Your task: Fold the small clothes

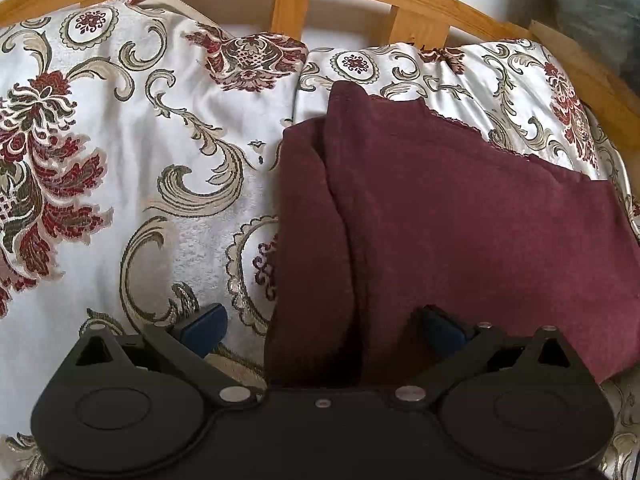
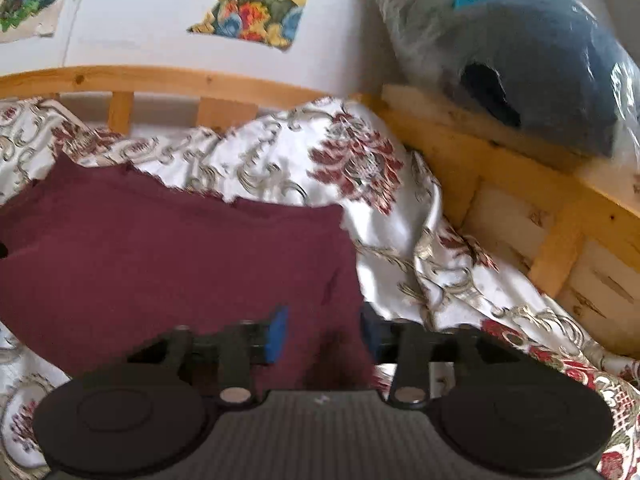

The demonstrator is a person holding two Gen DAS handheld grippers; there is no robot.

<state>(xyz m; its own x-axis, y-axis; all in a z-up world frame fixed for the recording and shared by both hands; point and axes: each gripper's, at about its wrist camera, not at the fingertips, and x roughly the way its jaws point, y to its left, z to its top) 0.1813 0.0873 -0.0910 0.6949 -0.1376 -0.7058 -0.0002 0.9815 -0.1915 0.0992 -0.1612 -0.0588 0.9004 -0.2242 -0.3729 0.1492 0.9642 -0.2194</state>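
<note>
A dark maroon garment [image 1: 460,216] with a scalloped lace edge lies folded on a floral bedspread [image 1: 132,152]. Its left side is doubled over in a long fold. My left gripper [image 1: 322,328] is open wide, low over the garment's near left edge, and the fold runs between the blue pads [image 1: 204,326]. In the right wrist view the same garment [image 2: 168,248] fills the left half. My right gripper [image 2: 324,334] is open at the garment's near right corner; cloth lies between its pads [image 2: 278,334] without being pinched.
A wooden bed rail [image 1: 288,4] with slats curves behind the bedspread, against a white wall. In the right wrist view the frame's side board [image 2: 520,184] runs along the right, with a grey plush toy in clear plastic [image 2: 532,52] on it. The bedspread [image 2: 404,240] is rumpled there.
</note>
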